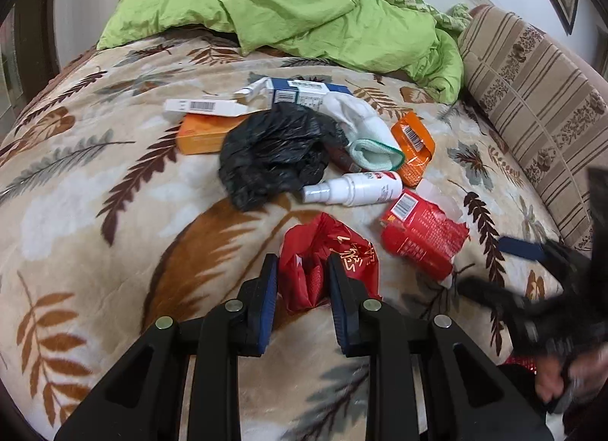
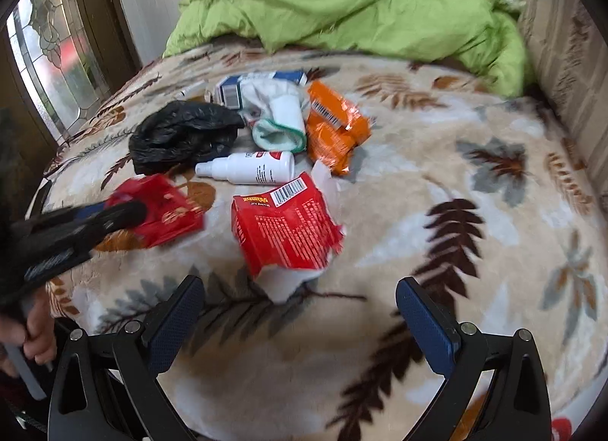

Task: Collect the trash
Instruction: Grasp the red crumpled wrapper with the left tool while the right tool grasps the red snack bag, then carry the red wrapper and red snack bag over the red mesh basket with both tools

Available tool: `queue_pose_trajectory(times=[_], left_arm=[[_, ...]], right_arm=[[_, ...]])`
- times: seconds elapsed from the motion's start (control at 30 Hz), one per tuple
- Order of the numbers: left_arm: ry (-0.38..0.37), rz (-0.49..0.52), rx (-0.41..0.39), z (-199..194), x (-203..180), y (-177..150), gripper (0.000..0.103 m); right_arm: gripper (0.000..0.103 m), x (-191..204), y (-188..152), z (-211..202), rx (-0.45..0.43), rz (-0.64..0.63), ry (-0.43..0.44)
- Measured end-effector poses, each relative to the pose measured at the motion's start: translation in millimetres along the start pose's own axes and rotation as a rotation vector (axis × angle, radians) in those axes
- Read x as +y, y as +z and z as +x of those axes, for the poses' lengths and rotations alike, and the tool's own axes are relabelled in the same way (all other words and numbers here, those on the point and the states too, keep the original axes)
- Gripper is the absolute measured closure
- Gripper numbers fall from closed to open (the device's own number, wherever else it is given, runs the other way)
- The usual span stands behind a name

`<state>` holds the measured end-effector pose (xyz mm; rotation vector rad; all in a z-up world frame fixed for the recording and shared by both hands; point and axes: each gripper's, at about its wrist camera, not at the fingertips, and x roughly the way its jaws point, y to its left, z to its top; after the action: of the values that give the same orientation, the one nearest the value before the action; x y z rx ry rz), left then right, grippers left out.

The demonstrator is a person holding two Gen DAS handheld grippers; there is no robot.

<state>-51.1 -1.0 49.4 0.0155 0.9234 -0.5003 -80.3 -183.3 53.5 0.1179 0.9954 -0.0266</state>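
Trash lies on a leaf-patterned blanket (image 1: 95, 182). My left gripper (image 1: 303, 268) is shut on a crumpled red wrapper (image 1: 342, 251), which also shows in the right wrist view (image 2: 167, 213). A torn red box (image 1: 421, 235) lies just right of it and sits in front of my right gripper (image 2: 300, 292), whose jaws are wide open and empty above the blanket; the box shows there too (image 2: 288, 228). Behind lie a white spray bottle (image 1: 357, 188), a black plastic bag (image 1: 269, 152), an orange packet (image 1: 414, 144), a white sock (image 1: 361, 125) and cardboard boxes (image 1: 212, 129).
A green duvet (image 1: 288, 3) is heaped at the back of the bed. A striped cushion (image 1: 532, 99) lines the right side. A wooden door with patterned glass (image 2: 49, 61) stands to the left.
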Motion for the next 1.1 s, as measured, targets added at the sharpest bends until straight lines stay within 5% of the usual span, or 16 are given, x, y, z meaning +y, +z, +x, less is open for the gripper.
queue_pose_trajectory(times=[0.33,0.63,1.1], left_arm=[[-0.009,0.001,0.001,0.7,1.5,-4.3,0.078],[-0.013,-0.007,0.001,2.0,5.4,-6.6,0.078],[-0.036,0.003,-0.015,-8.7,-4.5,-10.9,0.078]], right_arm=[[0.002,-1.7,23.8,45.5,0.080,-0.096,-0.029],[0.041,9.8,20.7,39.9,0.084,-0.110,-0.007],[0.050,9.2,3.4,6.9,0.033,0.047,0.055]])
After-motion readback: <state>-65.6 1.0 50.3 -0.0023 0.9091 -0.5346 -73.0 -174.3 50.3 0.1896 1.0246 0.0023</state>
